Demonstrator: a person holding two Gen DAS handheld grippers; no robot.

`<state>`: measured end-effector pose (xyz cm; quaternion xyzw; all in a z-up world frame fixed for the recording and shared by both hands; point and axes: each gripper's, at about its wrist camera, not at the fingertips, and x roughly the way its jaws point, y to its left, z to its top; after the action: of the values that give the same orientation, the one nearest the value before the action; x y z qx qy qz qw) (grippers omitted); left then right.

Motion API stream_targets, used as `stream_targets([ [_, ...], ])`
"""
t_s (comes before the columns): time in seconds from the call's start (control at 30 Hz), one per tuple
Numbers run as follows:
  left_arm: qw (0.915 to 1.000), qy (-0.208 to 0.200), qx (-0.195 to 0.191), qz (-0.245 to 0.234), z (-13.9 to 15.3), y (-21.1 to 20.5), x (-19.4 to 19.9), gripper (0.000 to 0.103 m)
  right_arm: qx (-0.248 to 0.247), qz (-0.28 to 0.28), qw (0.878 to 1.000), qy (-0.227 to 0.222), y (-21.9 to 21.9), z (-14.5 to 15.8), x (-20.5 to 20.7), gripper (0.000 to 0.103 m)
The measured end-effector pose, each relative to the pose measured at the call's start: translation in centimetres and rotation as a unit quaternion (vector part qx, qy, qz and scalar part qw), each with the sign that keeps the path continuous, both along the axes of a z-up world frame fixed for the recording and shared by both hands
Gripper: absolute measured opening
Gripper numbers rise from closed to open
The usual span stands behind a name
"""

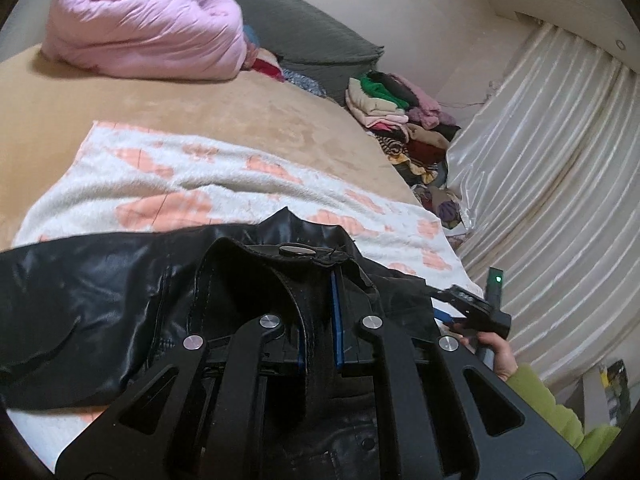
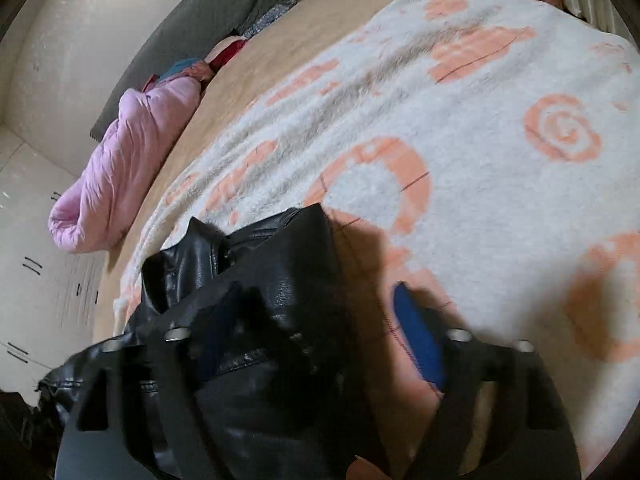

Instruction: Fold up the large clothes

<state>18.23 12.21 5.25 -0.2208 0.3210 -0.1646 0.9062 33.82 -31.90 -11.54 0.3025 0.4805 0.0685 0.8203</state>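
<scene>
A black leather jacket (image 1: pixel 100 292) lies on a white blanket with peach patterns (image 1: pixel 192 168) on the bed. My left gripper (image 1: pixel 318 320) is shut on a folded edge of the jacket near a snap button, blue pads pressed to both sides. At the right of the left wrist view, a hand in a green sleeve (image 1: pixel 552 404) holds my right gripper (image 1: pixel 460 308) at the jacket's right edge. In the blurred right wrist view the right gripper (image 2: pixel 314 292) stands partly open over the jacket (image 2: pixel 272 264). Its left finger is hidden behind leather. Its right pad (image 2: pixel 416 336) stands apart from the jacket, over the blanket (image 2: pixel 480 120).
A rolled pink quilt (image 1: pixel 140 32) lies at the far end of the tan bed sheet (image 1: pixel 248 116), against a grey headboard cushion (image 1: pixel 304 28). A pile of mixed clothes (image 1: pixel 400 120) sits between the bed and a cream curtain (image 1: pixel 560 168).
</scene>
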Motion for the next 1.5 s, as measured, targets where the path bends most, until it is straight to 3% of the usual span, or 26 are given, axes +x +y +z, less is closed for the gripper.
stream_targets([
  [0.03,1.0,-0.003,0.002,-0.003,0.1,-0.1,0.0,0.003,0.004,0.015,1.0,-0.008,0.5,0.2,0.1,0.029],
  [0.1,0.9999,-0.008,0.01,-0.006,0.0,-0.3,0.1,0.003,-0.027,0.025,0.998,-0.044,1.0,1.2,-0.5,0.013],
  [0.23,0.9998,0.012,0.017,-0.002,-1.7,-0.7,1.1,0.003,-0.057,0.012,0.996,-0.072,0.0,1.9,-1.1,0.011],
  [0.43,0.9982,0.054,0.026,0.007,-5.6,-0.7,3.0,0.003,-0.113,0.011,0.992,-0.049,0.8,0.0,-0.1,0.011],
  [0.57,0.9971,0.067,0.036,0.01,-6.9,-0.4,3.3,0.003,-0.127,0.019,0.99,-0.053,0.9,0.4,-0.2,0.017],
  [0.77,0.9968,0.066,0.042,0.012,-7.4,0.0,3.4,0.003,-0.165,0.02,0.982,-0.092,0.8,4.1,-1.8,0.048],
  [0.93,0.9972,0.062,0.038,0.014,-7.3,0.0,3.2,0.003,-0.164,0.083,0.974,-0.132,3.7,6.4,-4.1,0.048],
  [1.13,0.9964,0.063,0.056,0.013,-7.4,-0.1,3.0,0.003,-0.209,0.17,0.958,-0.1,8.4,4.4,-6.2,0.048],
  [1.3,0.9953,0.072,0.064,0.013,-7.9,0.0,3.1,0.003,-0.273,0.156,0.948,-0.049,7.4,1.2,-6.7,0.05],
  [1.5,0.9937,0.09,0.065,0.015,-9.0,0.0,3.2,0.006,-0.243,0.145,0.958,-0.049,5.8,0.0,-6.6,0.051],
])
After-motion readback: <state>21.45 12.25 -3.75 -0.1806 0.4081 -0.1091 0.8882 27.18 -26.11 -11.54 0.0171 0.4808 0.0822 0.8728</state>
